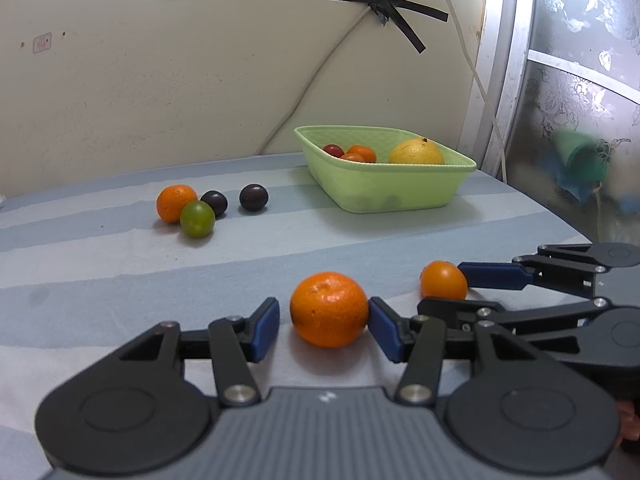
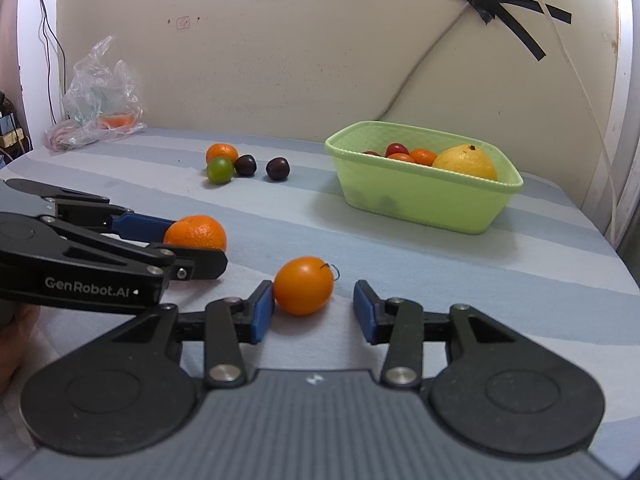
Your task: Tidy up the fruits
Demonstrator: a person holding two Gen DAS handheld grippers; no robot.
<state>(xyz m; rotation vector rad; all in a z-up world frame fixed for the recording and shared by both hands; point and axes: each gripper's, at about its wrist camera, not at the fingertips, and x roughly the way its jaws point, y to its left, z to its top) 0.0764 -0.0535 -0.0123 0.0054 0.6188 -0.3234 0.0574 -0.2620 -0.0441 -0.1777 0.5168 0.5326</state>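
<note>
1. Left gripper (image 1: pixel 324 328): fingers part-open around the dimpled orange mandarin (image 1: pixel 329 309) on the blue-striped cloth tabletop (image 1: pixel 120 264); right pad looks touching the peel, left pad shows a gap; not clamped, fruit rests on the cloth.
2. Right gripper (image 2: pixel 314 310): fingers wider than the fruit, around the smooth orange round fruit with a thin curled stem (image 2: pixel 304 285); left pad touching or just beside it, right pad well apart; nothing held.
3. Both fruits sit near each other in the foreground, well apart from the light green plastic basket (image 2: pixel 420 204) at the back right; the basket already holds a big yellow citrus (image 2: pixel 466 162) plus small red and orange fruits.
4. Loose on the cloth further back: an orange mandarin (image 2: pixel 221 152), a round green fruit (image 2: pixel 219 170) and two dark purple plums (image 2: pixel 277 168) in a cluster.
5. Handling, my read: the mandarin is light, with soft peel and some give, and the dimples give grip; I'd take it across the widest middle with moderate squeeze; the smooth fruit looks glossy, likely slippery and thin-skinned, so I'd centre it first, else it rolls away from the one pad; keep pads off the stem.
6. View differences: the right wrist view shows a crumpled clear plastic bag (image 2: pixel 98 96) at the far left and the curled stem; neither shows in the left wrist view; the left wrist view shows the patterned frosted door (image 1: pixel 580 60) on the right, and the right gripper side-on around its fruit.
</note>
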